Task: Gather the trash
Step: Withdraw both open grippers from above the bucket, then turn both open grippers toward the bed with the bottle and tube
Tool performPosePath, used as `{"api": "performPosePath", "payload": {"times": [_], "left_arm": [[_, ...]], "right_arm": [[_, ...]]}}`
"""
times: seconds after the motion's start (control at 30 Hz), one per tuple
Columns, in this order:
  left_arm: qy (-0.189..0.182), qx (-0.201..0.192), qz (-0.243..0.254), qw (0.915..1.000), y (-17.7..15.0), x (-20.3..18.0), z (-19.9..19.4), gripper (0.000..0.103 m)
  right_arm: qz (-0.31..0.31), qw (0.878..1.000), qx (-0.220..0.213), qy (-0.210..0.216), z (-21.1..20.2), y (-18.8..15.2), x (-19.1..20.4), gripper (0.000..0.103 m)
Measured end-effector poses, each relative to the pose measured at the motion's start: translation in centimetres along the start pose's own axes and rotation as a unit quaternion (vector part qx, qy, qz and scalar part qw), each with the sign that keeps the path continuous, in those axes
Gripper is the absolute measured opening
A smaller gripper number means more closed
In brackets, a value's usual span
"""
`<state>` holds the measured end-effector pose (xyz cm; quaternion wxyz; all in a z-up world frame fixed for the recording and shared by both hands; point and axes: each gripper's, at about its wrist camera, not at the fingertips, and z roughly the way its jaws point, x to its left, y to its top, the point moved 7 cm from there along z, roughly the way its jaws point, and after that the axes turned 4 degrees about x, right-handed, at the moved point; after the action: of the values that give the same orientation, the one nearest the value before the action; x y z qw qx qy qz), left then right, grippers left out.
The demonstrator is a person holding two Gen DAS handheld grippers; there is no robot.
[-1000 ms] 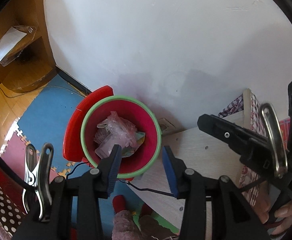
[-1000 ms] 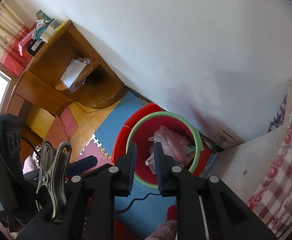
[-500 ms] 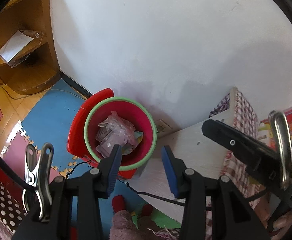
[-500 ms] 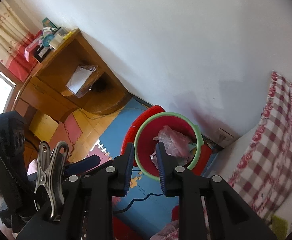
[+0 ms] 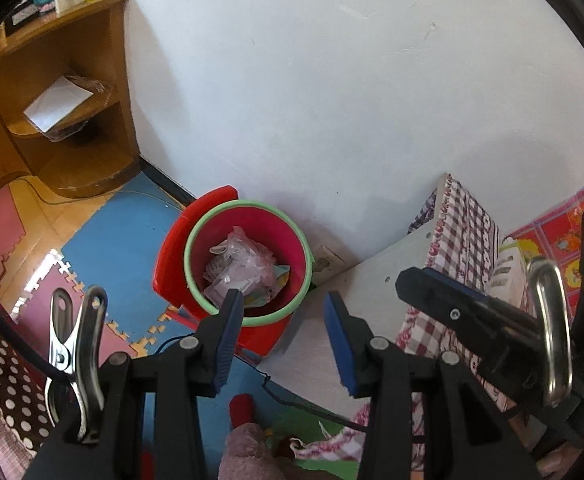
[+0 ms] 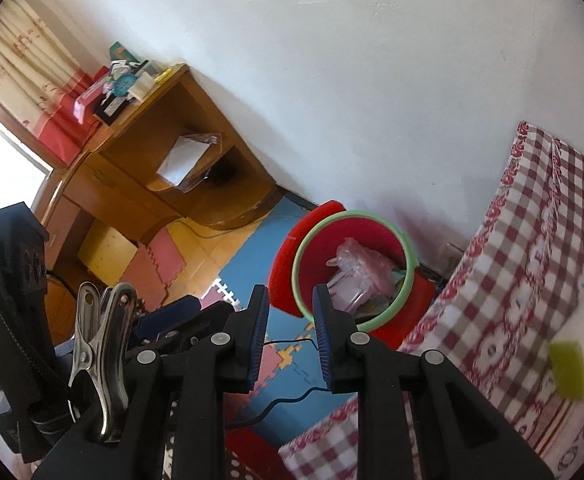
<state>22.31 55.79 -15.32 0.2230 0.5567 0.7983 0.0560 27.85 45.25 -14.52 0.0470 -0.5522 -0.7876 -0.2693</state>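
Both grippers hang above the floor, pointing down at the bin (image 5: 248,264), which sits against the white wall (image 5: 331,100), tucked between the wooden shelf (image 5: 72,120) and the checked cloth (image 6: 531,260). The trash (image 5: 240,268), mostly a crumpled clear plastic bag, lies inside the bin, well below and beyond both sets of tips, touching neither.

Left gripper (image 5: 280,320): jaws parted a fair gap, nothing between the blue pads, just floor and bin rim showing through. Right gripper (image 6: 290,312): jaws closer together but still a clear slit, also empty, with the black cable (image 6: 292,396) on the foam mats (image 6: 284,364) visible through it. You can spot the right gripper's body at the far right of the left camera view, too.

Compared with a second ago, the bin looks smaller and farther off in both views, so both hands have pulled up and back from it. More wall and more of the shelf top clutter have come into view. The trash in the bin hasn't shifted. The left gap looks the same as before; the right one is a touch wider.
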Motion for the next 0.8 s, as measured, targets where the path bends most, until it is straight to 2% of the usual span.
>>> {"api": "performPosePath", "payload": {"times": [0.47, 0.8], "left_arm": [[0.031, -0.039, -0.018, 0.9986, -4.9, -1.2, -6.8, 0.044], [0.024, -0.049, -0.001, 0.9985, -8.3, -5.9, -9.5, 0.044]], "right_arm": [[-0.04, 0.998, -0.023, 0.042, -6.5, -4.6, 2.7, 0.024], [-0.049, 0.997, -0.044, 0.047, -12.0, -8.0, 1.8, 0.024]]}}
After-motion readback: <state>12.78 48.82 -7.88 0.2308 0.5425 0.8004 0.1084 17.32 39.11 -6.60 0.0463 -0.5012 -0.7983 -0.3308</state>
